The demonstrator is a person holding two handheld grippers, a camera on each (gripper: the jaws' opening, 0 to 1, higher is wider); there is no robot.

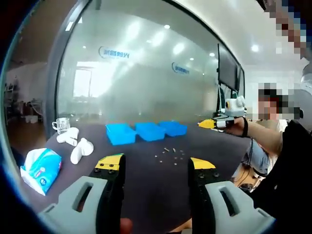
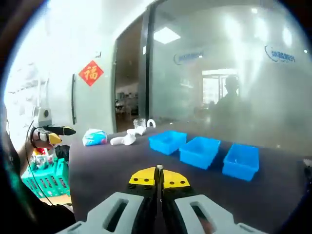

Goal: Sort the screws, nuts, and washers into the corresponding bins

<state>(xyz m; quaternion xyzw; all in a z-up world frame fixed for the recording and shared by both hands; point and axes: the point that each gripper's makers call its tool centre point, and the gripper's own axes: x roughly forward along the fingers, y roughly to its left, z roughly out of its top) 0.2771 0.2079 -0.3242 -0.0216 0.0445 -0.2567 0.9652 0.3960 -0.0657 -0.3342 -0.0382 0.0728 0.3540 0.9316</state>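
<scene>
Across a wide dark table, backed by a frosted glass wall, three blue bins sit in a row toward the far side, running left to right. On the near side of the bins, a loose scatter of small screws, nuts and washers lies on the bare tabletop; they are too small to tell apart. Off to the left sit a tissue pack, some white objects and a clear glass. The left gripper is held with its yellow-tipped jaws wide apart and nothing between them; the hardware lies straight ahead, beyond the tips, between them and the bins. The right gripper has its jaws pressed together, with a thin metal piece, apparently a screw, pinched upright at the tips; the bins lie ahead and slightly to its right. By this reading, the right gripper's next move is toward a bin, though which bin cannot be judged.
</scene>
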